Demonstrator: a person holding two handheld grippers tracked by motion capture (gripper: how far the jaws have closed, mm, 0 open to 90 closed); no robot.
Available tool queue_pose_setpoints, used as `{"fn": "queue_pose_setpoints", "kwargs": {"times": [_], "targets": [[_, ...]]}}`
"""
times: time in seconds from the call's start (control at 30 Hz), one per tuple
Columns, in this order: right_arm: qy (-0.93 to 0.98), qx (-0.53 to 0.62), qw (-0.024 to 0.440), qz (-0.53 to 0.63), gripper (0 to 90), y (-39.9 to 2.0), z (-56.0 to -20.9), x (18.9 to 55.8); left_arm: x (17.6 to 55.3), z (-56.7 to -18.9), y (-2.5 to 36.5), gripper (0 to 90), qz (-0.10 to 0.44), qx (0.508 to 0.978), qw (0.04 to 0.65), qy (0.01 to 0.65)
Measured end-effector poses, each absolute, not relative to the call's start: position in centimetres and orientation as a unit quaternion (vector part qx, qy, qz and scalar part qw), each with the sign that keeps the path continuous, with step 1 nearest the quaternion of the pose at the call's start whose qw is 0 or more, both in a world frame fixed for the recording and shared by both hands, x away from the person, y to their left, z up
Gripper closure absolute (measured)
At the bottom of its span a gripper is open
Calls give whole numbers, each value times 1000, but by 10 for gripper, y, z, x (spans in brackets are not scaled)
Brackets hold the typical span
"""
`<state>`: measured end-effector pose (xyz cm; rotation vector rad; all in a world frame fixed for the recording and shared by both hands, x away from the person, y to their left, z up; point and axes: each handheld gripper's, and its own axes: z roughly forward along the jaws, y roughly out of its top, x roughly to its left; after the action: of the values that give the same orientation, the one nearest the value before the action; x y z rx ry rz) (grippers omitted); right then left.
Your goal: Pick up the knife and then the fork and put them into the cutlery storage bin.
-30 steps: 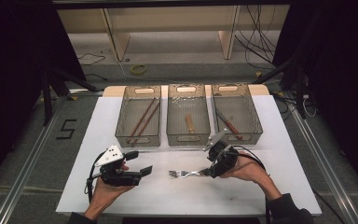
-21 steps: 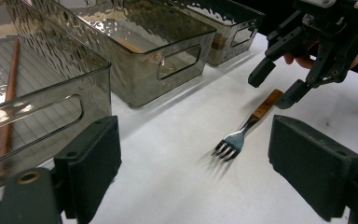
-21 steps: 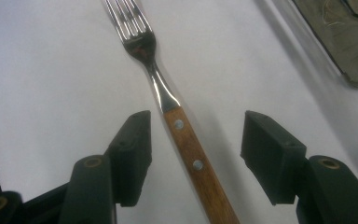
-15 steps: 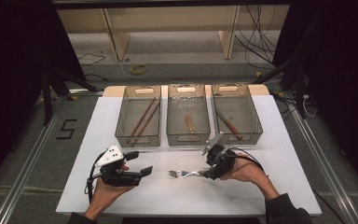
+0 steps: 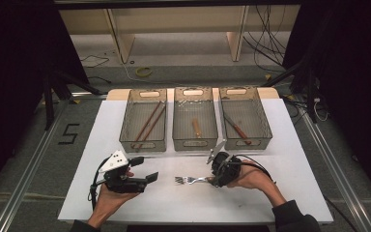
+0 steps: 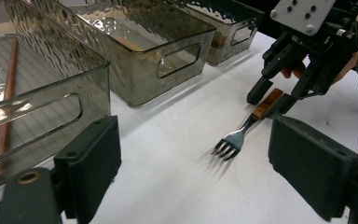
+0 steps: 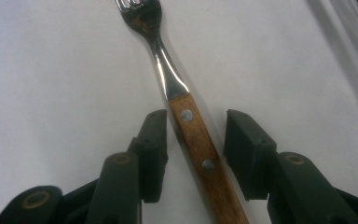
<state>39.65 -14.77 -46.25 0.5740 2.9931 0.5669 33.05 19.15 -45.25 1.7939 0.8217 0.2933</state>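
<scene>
One fork [image 5: 193, 180] lies flat on the white table [image 5: 290, 145], in front of the middle bin [image 5: 195, 126] and just toward me from it. I judge it light, rigid and hard: steel head and neck, wooden handle with two rivets. The polished neck looks slippery; the wood should give my pads better purchase, so the handle is the place to take it, near the rivets. It lies low on the sheet, so the jaws must go right down to the surface to catch it. Its long axis runs across the front of the middle bin, tines pointing toward my left gripper [image 5: 147, 178], handle end under my right gripper [image 7: 195, 140]. In the right gripper view the handle runs up between my two jaws, tines away from me. Those jaws have just been closing on it; a gap shows on each side of the wood, the left pad nearly on it, so nothing is clamped yet. My left gripper [image 6: 193, 158] sits off to the left of the fork, jaws wide apart with nothing between them, aimed at the tines.
</scene>
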Motion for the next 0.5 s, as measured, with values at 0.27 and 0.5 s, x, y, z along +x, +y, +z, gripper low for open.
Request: {"fn": "queue_pose_setpoints", "kwargs": {"times": [0.27,0.5], "targets": [[967,194,22,166,657,-146,-462,393,331,-453,192,164,123,756,542,346],[970,178,32,162,701,-145,-463,392,331,-453,191,164,124,757,541,345]]}}
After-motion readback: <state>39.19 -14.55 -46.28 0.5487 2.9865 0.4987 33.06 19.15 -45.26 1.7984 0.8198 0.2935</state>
